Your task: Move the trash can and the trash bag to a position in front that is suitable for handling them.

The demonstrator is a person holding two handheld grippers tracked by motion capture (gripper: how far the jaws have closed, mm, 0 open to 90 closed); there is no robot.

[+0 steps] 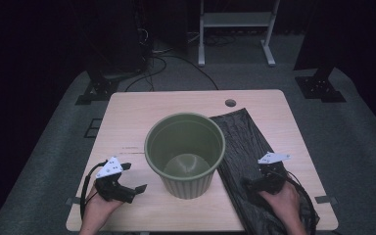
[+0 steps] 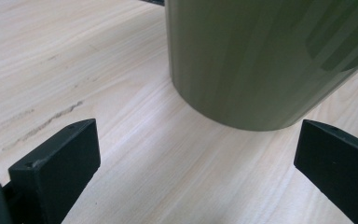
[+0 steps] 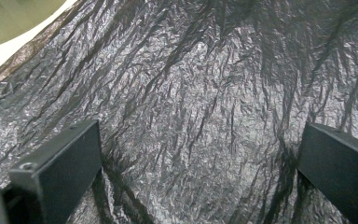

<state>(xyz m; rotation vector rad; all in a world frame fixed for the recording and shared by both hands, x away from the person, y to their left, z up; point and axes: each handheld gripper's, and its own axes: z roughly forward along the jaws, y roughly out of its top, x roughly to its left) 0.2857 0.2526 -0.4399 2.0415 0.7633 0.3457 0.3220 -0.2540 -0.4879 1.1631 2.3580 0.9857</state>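
Note:
A green ribbed bin [image 1: 185, 154] stands upright and empty in the middle of the wooden table [image 1: 127, 117]. A crinkled black plastic bag [image 1: 245, 142] lies flat to its right, reaching the table's front edge. My left gripper [image 1: 136, 192] rests open on the table left of the bin; in the left gripper view the bin's wall [image 2: 261, 60] stands just ahead of the wide-apart jaws. My right gripper [image 1: 252, 183] is open and held low over the bag, whose creased surface [image 3: 200, 107] spreads between its jaws.
A round cable hole [image 1: 230, 103] sits near the table's far edge. Beyond the table are a white desk frame [image 1: 235, 29], black stand bases [image 1: 95, 90] and cables on the grey floor. Bare wood lies left of and behind the bin.

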